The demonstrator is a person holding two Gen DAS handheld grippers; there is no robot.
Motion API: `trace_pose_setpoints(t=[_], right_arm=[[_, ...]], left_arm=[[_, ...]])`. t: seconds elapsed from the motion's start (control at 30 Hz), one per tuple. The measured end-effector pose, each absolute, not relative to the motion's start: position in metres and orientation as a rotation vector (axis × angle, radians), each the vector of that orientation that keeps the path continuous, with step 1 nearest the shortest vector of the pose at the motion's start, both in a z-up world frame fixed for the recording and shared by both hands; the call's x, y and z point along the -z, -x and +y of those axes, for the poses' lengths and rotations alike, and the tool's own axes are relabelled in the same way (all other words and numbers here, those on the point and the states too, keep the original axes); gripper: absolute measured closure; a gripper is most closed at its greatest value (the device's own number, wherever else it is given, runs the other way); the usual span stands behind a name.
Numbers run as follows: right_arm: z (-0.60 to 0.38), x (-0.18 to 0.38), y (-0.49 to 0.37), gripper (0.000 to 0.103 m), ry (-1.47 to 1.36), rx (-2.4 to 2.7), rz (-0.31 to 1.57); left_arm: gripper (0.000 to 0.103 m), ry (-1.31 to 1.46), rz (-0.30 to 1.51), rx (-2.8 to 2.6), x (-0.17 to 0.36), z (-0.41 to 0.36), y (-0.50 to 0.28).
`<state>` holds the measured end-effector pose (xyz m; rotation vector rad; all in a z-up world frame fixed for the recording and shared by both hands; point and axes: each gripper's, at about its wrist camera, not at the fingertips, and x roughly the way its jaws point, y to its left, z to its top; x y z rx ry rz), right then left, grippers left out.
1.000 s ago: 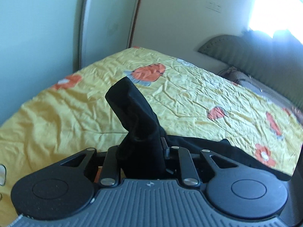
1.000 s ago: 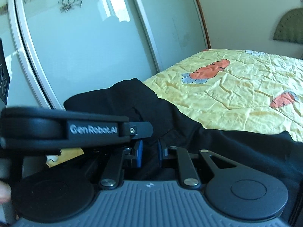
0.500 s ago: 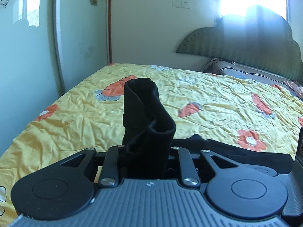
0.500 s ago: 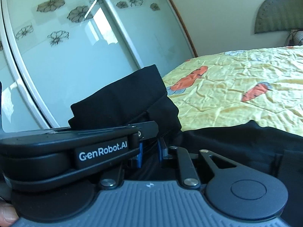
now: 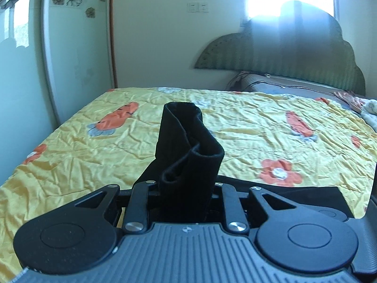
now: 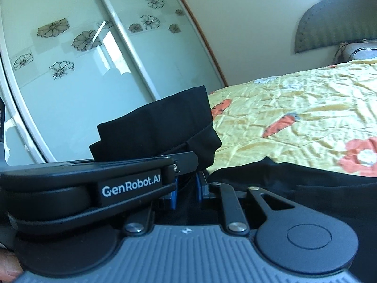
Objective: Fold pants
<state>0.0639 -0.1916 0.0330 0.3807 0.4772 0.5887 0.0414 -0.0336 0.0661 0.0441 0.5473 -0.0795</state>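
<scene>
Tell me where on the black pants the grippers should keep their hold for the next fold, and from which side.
Judging by the frames, stay at the bunched end of the black pants, where both grippers are already shut on it. The left gripper and right gripper each pinch it from the near bed edge, with doubled cloth standing up past their fingers. The rest trails across the yellow bedspread, so lifting this end probably carries it over.

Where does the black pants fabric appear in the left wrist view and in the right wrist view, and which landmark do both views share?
Left wrist view: the black pants stand up in the lower middle, clamped in the left gripper.
Right wrist view: the pants are left of middle, above the left gripper, and also run between the right gripper's jaws.
Shared landmark: the yellow bedspread with orange flowers.
</scene>
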Motion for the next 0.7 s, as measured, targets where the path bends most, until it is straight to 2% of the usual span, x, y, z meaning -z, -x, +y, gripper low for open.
trace_pose_setpoints(t=[0.7], right_arm=[[-0.255,-0.034,-0.032,0.087,-0.426,-0.456,0.414]], left_arm=[[0.082,-0.129,0.518,0.198,-0.071,-0.108,-0.024]])
